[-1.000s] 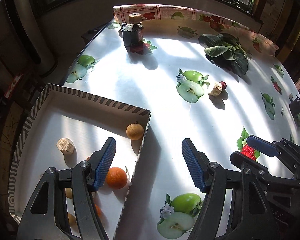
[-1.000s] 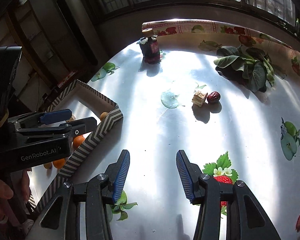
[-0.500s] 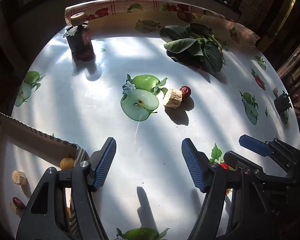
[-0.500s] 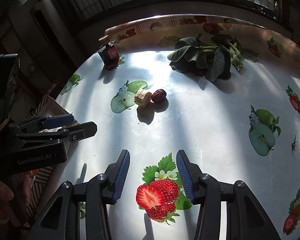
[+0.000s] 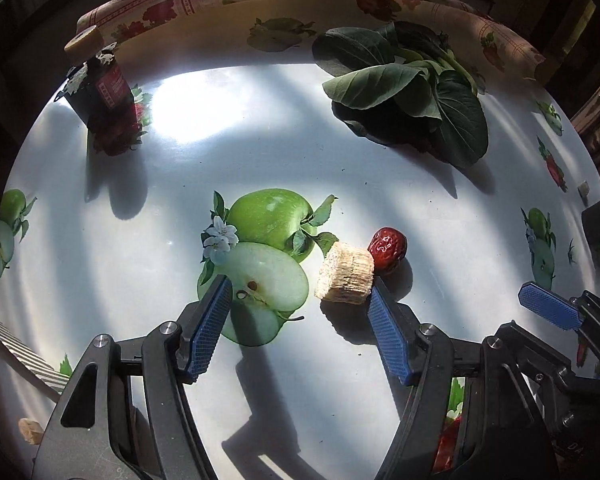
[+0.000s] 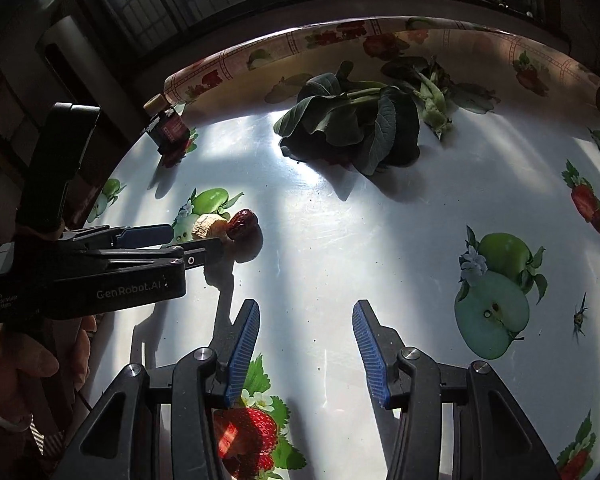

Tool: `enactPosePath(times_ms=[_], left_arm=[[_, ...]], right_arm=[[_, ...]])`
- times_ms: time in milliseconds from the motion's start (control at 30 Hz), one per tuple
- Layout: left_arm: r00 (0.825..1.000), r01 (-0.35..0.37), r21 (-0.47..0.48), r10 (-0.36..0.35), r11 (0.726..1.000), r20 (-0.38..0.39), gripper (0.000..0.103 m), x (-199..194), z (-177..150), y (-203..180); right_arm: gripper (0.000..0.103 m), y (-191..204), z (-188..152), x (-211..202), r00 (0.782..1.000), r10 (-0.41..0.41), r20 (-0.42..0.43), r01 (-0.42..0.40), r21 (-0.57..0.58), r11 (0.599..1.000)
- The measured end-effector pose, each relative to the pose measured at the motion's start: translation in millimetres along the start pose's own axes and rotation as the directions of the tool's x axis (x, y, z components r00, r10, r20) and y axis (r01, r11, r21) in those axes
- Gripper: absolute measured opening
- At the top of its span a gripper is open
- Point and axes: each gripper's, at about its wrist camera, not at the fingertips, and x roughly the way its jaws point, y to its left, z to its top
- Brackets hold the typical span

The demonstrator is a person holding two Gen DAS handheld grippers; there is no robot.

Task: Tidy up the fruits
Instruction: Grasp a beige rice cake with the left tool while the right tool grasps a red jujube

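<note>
On the table (image 5: 148,240), leafy greens (image 5: 412,96) lie far behind the banana piece (image 5: 345,277), leaving open room between. The red date (image 5: 389,247) touches that piece's back, so the left gripper (image 5: 300,312), unclenched and empty, might nudge both away. Right gripper (image 6: 306,344), unclenched, hovers beside.

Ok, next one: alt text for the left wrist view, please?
The left tongs, open and empty, hang over a fruit-print tablecloth near a pale cut fruit chunk touching a red date. Leafy greens and a dark bottle stand farther back; the right tongs enter at lower right.
</note>
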Motion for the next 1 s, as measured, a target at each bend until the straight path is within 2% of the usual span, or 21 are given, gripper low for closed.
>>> enactPosePath(times_ms=[133, 367, 433, 467, 500, 600, 867, 900, 933, 1000], left_arm=[[1.0, 0.013, 0.007, -0.013, 1.0, -0.001, 0.068, 1.5, 5.2, 8.6], [0.998, 0.055, 0.06, -0.056, 0.997, 0.022, 0.068, 4.0, 12.9, -2.2], [0.998, 0.052, 0.079, -0.054, 0.996, 0.022, 0.046, 3.7, 11.1, -3.8], [0.999, 0.049, 0.092, -0.051, 0.995, 0.019, 0.028, 3.7, 9.8, -4.5], [0.999, 0.034, 0.102, -0.037, 0.994, 0.027, 0.02, 2.3, 8.3, -4.3], [0.999, 0.039, 0.098, -0.042, 0.994, 0.027, 0.019, -0.8, 5.7, 1.0], [0.998, -0.008, 0.032, 0.006, 0.999, 0.057, 0.019, -26.6, -9.7, 17.5], [0.998, -0.011, 0.023, 0.009, 1.0, 0.056, 0.019, -29.4, -12.7, 19.3], [0.998, -0.013, 0.012, 0.012, 1.0, 0.054, 0.019, -32.1, -15.9, 21.0], [0.998, -0.02, -0.002, 0.02, 1.0, 0.054, 0.019, -38.0, -22.9, 24.1]], right_arm=[[0.047, -1.0, 13.2, 11.4, 1.0, 0.017, 0.008, -0.017, -0.005, 1.0], [0.047, 2.9, 30.3, 29.1, 1.0, 0.029, 0.004, -0.029, -0.014, 0.999], [0.047, 5.1, 32.0, 30.2, 0.999, 0.033, 0.005, -0.033, -0.024, 0.999], [0.047, 6.2, 32.4, 30.7, 0.999, 0.035, 0.007, -0.034, -0.029, 0.999], [0.047, 7.3, 32.4, 30.7, 0.999, 0.034, 0.012, -0.034, -0.033, 0.999], [0.047, 10.0, 34.0, 33.4, 0.999, 0.045, 0.016, -0.044, -0.035, 0.998], [0.046, 39.4, 46.5, 63.1, 0.997, 0.073, -0.021, -0.075, -0.119, 0.99], [0.041, 43.5, 47.6, 66.4, 0.998, 0.06, -0.012, -0.061, -0.142, 0.988], [0.021, 47.5, 48.5, 69.4, 0.999, 0.046, -0.016, -0.048, -0.167, 0.985], [0.019, 54.9, 48.9, 71.7, 0.999, 0.018, -0.027, -0.023, -0.209, 0.978]])
